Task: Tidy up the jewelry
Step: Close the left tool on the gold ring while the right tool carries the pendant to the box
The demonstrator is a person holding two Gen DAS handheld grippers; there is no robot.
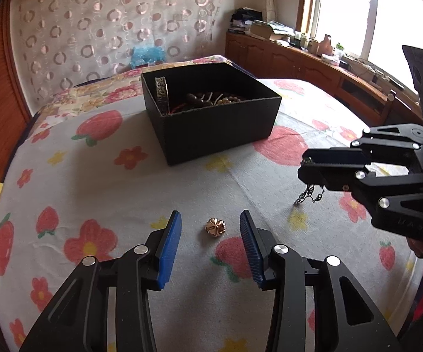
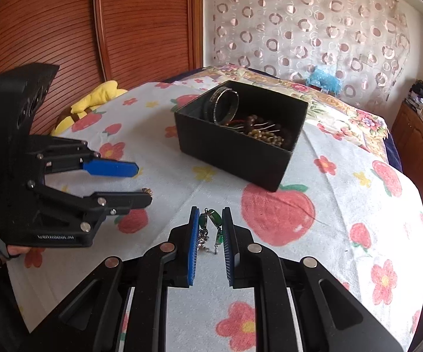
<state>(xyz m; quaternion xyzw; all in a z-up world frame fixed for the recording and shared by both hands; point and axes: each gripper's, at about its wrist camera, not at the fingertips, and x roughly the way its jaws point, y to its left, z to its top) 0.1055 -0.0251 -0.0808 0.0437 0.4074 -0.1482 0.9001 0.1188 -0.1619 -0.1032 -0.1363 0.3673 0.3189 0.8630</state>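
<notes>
Left gripper: jaws spread, nothing pinched. Gold flower-shaped piece lies on the bed right between the blue pads, a bit forward of centre. It's near-round, so no long axis to line up with. In the right wrist view the same piece just peeks past the tip of the left gripper's lower finger.

Right gripper: jaws nearly pressed together, pinching a green-stone chain piece. The chain hangs below the pads in the left wrist view, clear of the bed or just brushing it, can't tell.

Black box sits on the bed at 12 o'clock from the left jaws, at about 1 o'clock from the right jaws, well apart from both. Already holds bangles and bead strands.

My read:
- Left is the only hand placed for the gold piece; closing should catch it if the pads get low enough. Small flat thing on soft cloth, so the pads may grab fabric too.
- Right only has to carry toward 1 o'clock, over the near wall of the box, then release.
- Both grippers head to the same box, so watch for crowding at the rim.
</notes>
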